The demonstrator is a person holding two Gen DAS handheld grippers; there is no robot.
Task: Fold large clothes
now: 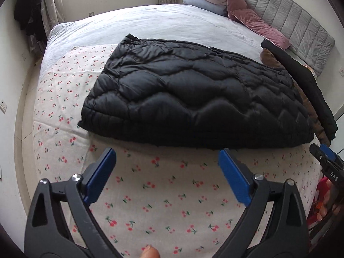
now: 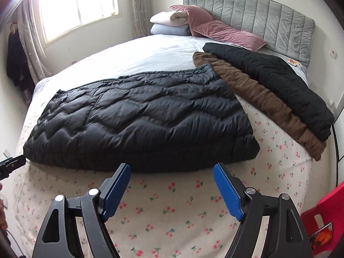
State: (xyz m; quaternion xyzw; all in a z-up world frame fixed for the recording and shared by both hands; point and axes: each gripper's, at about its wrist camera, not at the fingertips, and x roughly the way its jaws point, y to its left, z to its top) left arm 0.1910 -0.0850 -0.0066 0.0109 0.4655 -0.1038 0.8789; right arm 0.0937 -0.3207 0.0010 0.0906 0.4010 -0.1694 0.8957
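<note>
Jacket (image 1: 193,99) sits folded, black and puffy, mid-bed; its near edge runs just past both tongs. Left tongs (image 1: 167,172) and right tongs (image 2: 172,185) gape wide, holding nothing, over bare cherry-print sheet (image 2: 172,215). Brown garment (image 2: 268,105) crowds the jacket's right edge; open bedding left of it.

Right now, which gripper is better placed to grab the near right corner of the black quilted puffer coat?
Probably right. The right gripper hangs open just short of the black quilted puffer coat, nearer its right corner. The left gripper, also open and empty, faces the coat's left half.
</note>
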